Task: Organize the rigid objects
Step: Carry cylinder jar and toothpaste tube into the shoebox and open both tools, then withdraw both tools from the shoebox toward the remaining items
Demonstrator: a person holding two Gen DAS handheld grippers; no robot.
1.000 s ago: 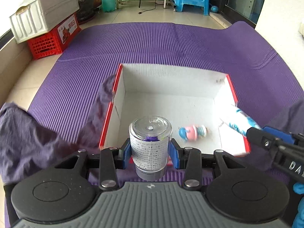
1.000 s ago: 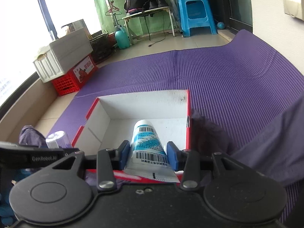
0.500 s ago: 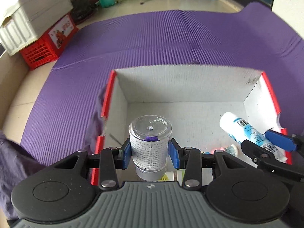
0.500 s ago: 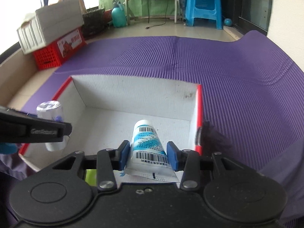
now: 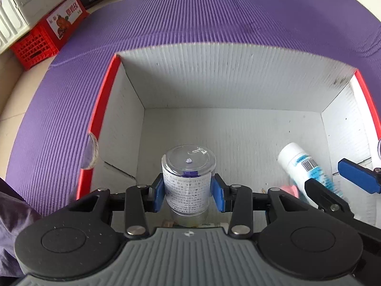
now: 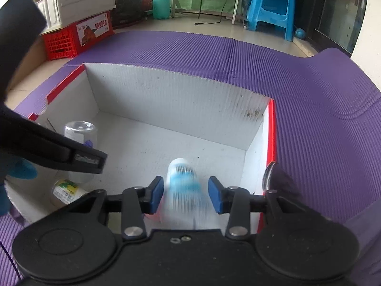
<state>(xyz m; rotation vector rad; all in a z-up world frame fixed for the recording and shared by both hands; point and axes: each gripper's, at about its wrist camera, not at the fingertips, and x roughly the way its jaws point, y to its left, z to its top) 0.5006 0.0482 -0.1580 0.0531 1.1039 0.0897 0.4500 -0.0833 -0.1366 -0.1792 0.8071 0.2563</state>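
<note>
A white box with red edges (image 5: 238, 90) lies open on the purple mat. My left gripper (image 5: 188, 191) is shut on a clear labelled jar (image 5: 188, 178) and holds it low inside the box; the jar also shows in the right wrist view (image 6: 81, 133). My right gripper (image 6: 185, 196) is open over the box (image 6: 181, 100). A white and blue tube (image 6: 182, 188), blurred by motion, is falling between its spread fingers, free of the pads. The tube also shows in the left wrist view (image 5: 307, 169), with a pink toy (image 5: 291, 190) partly hidden beneath it.
A small yellow-labelled bottle (image 6: 67, 191) lies in the box's near left corner. Dark purple cloth lies at the left (image 5: 12, 226) and right (image 6: 362, 226) of the box. A red crate (image 6: 78, 35), a white bin and a blue stool (image 6: 271, 4) stand beyond the mat.
Both grippers moved forward and down into the box. My right gripper opened and let go of the tube, which is dropping. My left gripper still holds the jar.
</note>
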